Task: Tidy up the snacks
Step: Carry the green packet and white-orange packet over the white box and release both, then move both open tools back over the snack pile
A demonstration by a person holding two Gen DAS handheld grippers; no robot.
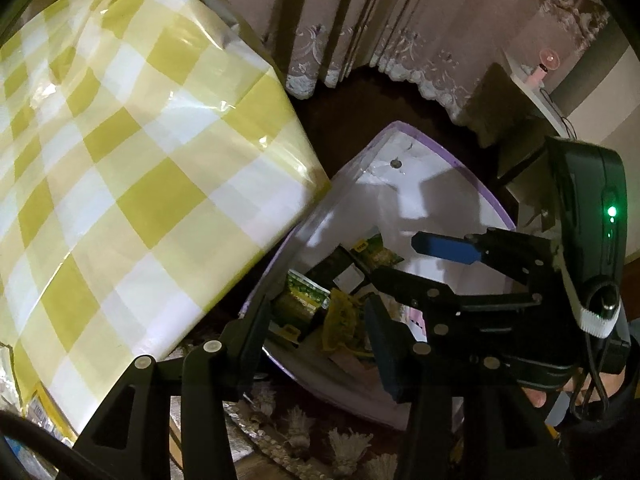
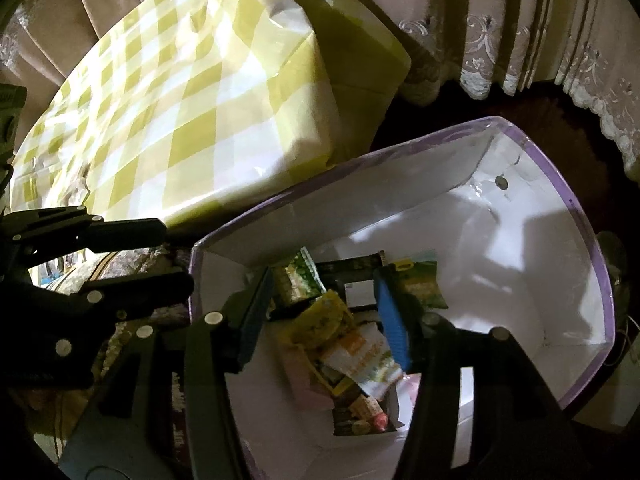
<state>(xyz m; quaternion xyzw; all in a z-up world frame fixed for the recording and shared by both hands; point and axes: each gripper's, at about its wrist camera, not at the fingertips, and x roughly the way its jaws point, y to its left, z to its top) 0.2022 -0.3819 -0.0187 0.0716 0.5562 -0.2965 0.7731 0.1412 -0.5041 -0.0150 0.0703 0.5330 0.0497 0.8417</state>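
Observation:
A white box with a lilac rim [image 1: 452, 160] [image 2: 560, 184] stands on the floor beside the table. Several snack packets lie piled at its bottom: green ones [image 1: 304, 300] [image 2: 420, 284], a yellow one [image 1: 344, 320] [image 2: 320, 320], a dark one [image 2: 352, 272] and a white-and-orange one [image 2: 360, 356]. My left gripper [image 1: 316, 332] [image 2: 160, 258] hangs at the box's near-left rim, jaws apart, nothing between them. My right gripper [image 2: 324, 320] [image 1: 424, 268], with blue pads [image 2: 394, 320], points down into the box above the pile; its jaws are apart and grip no packet.
A table with a yellow-and-white checked cloth [image 1: 120, 160] [image 2: 180, 120] rises to the left of the box. Lace-edged curtains [image 1: 360, 20] hang behind. A tasselled rug [image 1: 304, 432] lies under the box. A white shelf [image 1: 536, 92] stands at the far right.

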